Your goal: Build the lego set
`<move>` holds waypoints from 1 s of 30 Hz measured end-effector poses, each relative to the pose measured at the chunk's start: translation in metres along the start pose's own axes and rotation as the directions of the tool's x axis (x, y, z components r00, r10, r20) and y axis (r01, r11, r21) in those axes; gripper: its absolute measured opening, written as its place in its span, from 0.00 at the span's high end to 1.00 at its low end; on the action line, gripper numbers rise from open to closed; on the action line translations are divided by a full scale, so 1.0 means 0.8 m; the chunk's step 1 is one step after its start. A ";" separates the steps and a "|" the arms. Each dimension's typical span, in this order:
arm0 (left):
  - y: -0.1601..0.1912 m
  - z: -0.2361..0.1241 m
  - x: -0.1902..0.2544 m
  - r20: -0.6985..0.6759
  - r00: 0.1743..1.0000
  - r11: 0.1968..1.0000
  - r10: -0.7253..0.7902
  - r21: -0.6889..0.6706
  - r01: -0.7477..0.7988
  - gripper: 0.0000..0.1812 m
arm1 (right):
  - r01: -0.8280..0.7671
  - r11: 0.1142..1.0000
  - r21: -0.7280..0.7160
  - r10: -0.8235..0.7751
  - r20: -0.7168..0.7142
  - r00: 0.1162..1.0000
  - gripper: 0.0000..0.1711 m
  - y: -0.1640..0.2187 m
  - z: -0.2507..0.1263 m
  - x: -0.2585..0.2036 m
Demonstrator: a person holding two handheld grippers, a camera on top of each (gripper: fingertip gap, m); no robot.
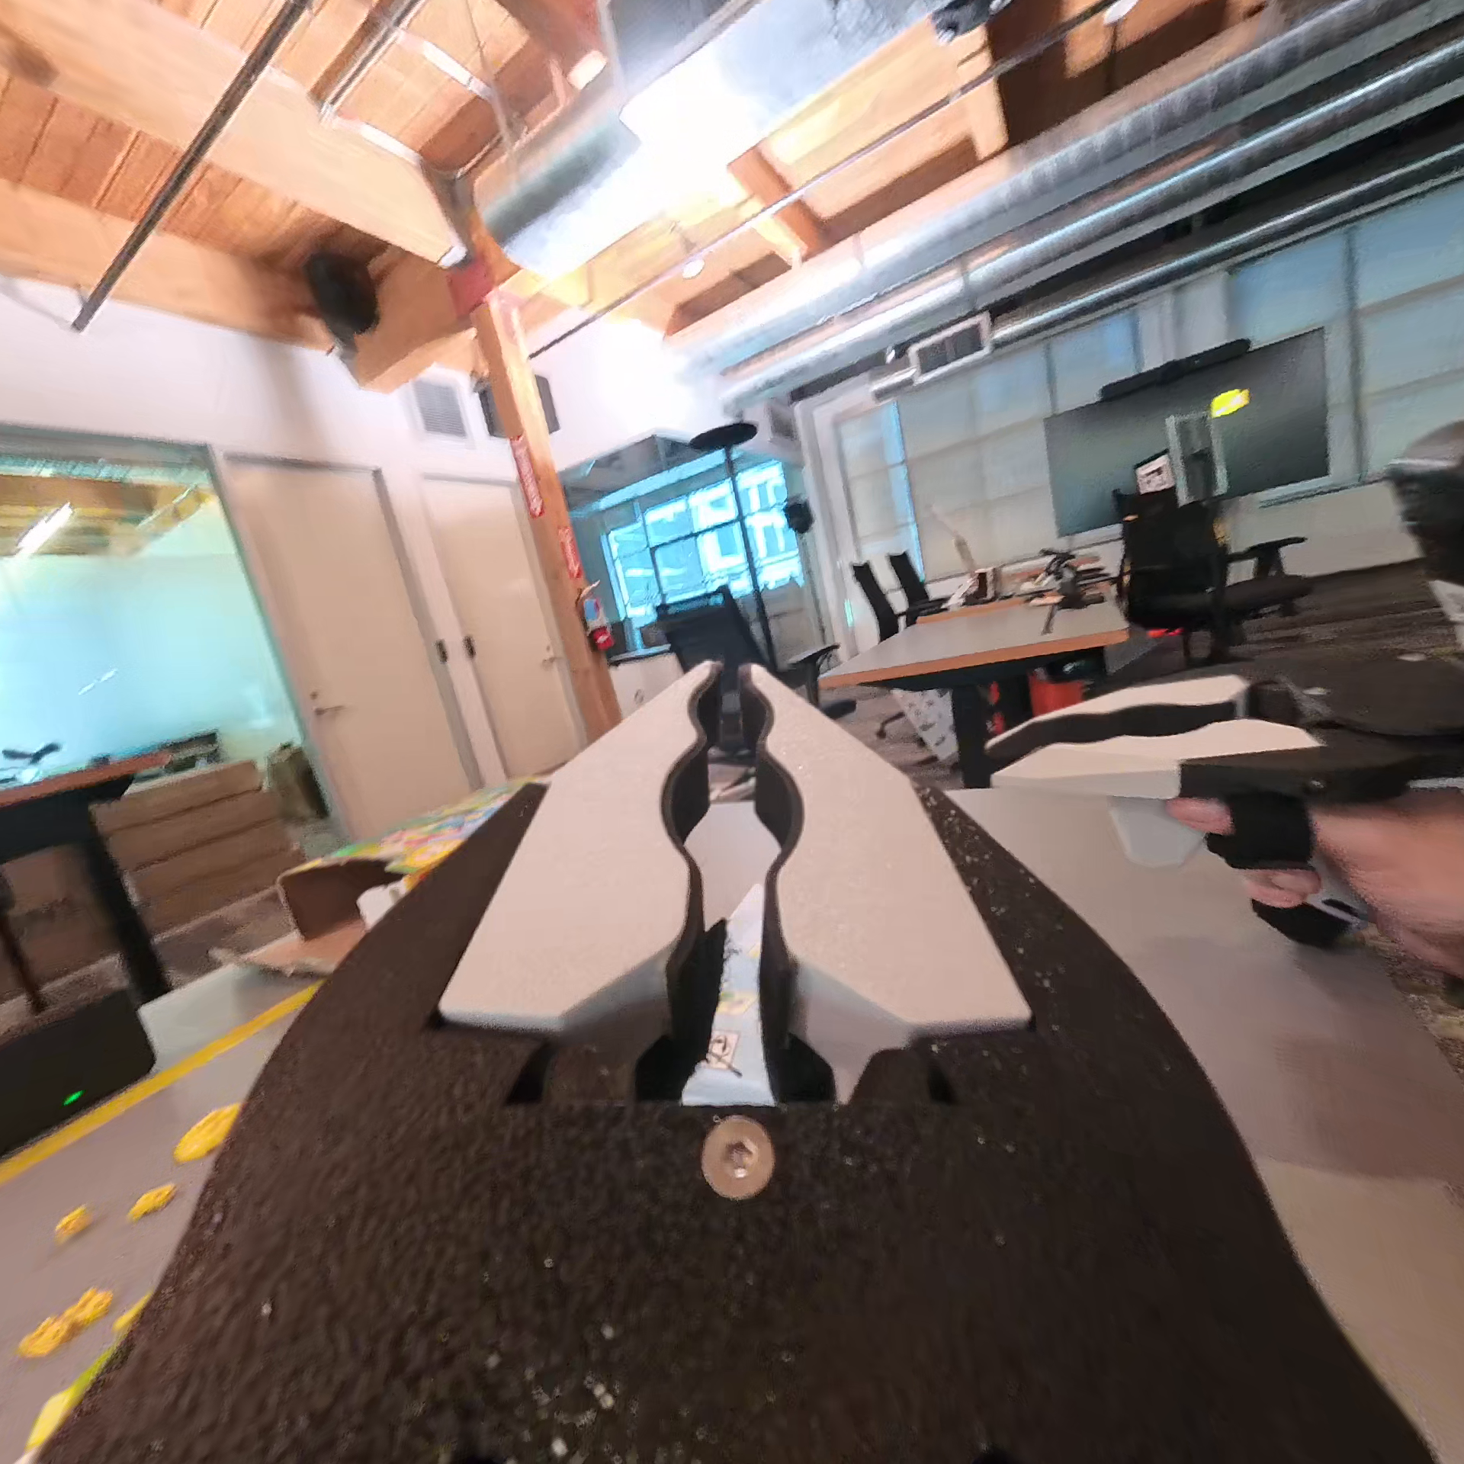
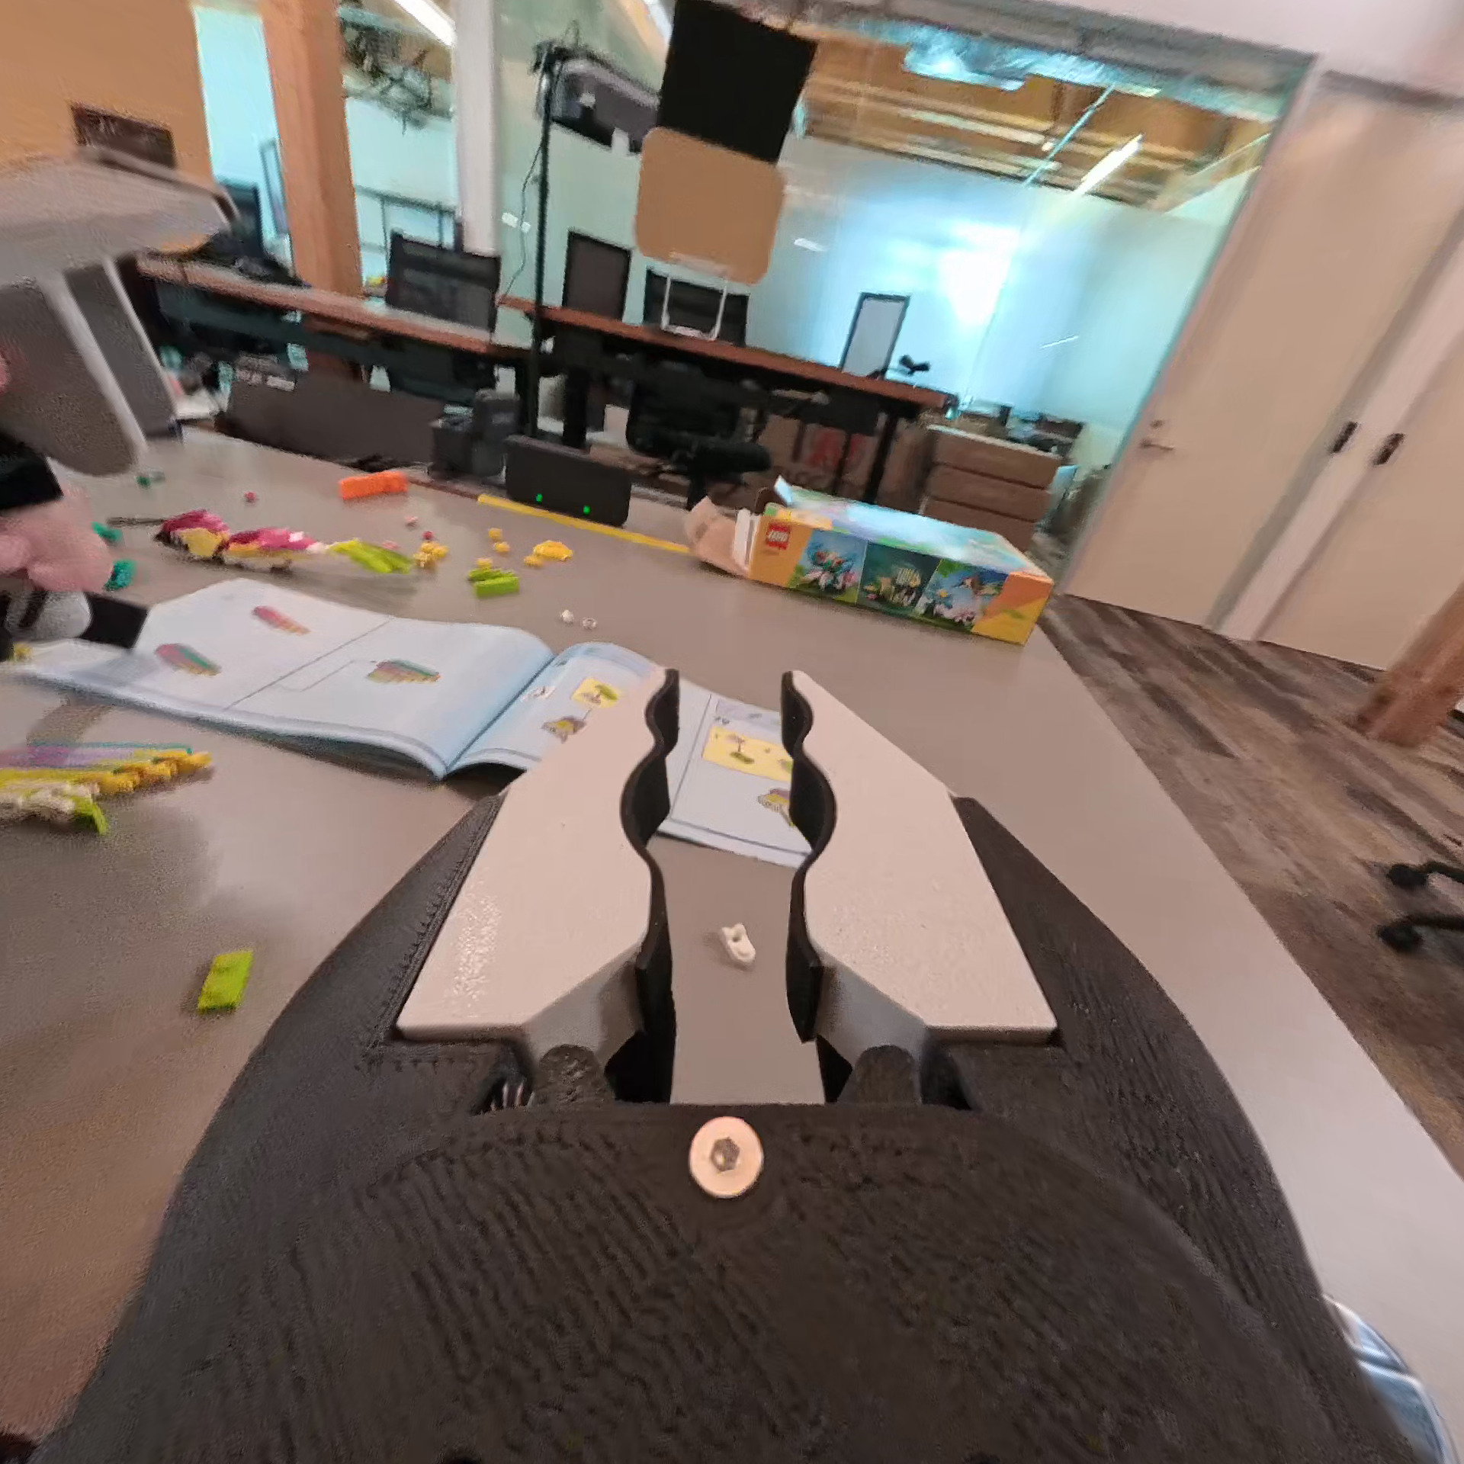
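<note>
- My right hand-held gripper (image 2: 729, 792) — jaws apart over a small white piece (image 2: 737, 945) on the desk (image 2: 1030, 792), lined up to pinch.
- Left hand-held gripper (image 1: 733, 689) nearly together, tips empty — idle, I judge.
- Open manual (image 2: 317, 673) at 11 o'clock for reference.

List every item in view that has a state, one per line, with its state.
Left gripper: jaws nearly closed, gripping nothing visible.
Right gripper: open, empty, above the table.
Instruction booklet: open, flat on the table.
Lego box: opened at one end, lying on its side.
Small white piece: loose on the table, between the right gripper's fingers, untouched.
Green brick: loose, lying flat.
Black device: green lights on.
</note>
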State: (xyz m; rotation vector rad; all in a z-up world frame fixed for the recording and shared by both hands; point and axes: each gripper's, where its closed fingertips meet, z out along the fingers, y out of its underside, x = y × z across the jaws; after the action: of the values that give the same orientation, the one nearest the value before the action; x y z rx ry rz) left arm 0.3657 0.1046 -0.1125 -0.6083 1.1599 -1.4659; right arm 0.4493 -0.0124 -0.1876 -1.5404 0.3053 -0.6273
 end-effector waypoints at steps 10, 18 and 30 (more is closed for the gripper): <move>0.013 -0.010 0.017 -0.046 0.999 0.999 -0.011 -0.036 0.010 0.99 | -0.022 0.965 -0.261 0.015 -0.028 1.000 0.90 0.032 -0.016 0.002; 0.017 -0.012 0.007 -0.030 0.994 0.993 -0.108 -0.045 0.107 1.00 | -0.125 0.912 -0.392 0.162 0.063 0.985 0.92 0.066 -0.011 -0.032; 0.019 -0.013 0.005 -0.022 0.994 0.993 -0.108 -0.051 0.107 1.00 | -0.214 0.856 -0.470 0.298 0.110 0.948 0.91 0.090 -0.009 -0.047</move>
State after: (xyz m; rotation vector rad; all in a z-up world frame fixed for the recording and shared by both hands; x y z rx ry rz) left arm 0.3626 0.1056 -0.1312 -0.6974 1.2014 -1.5432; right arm 0.4279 -0.0031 -0.2655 -1.9481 0.5390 -0.2037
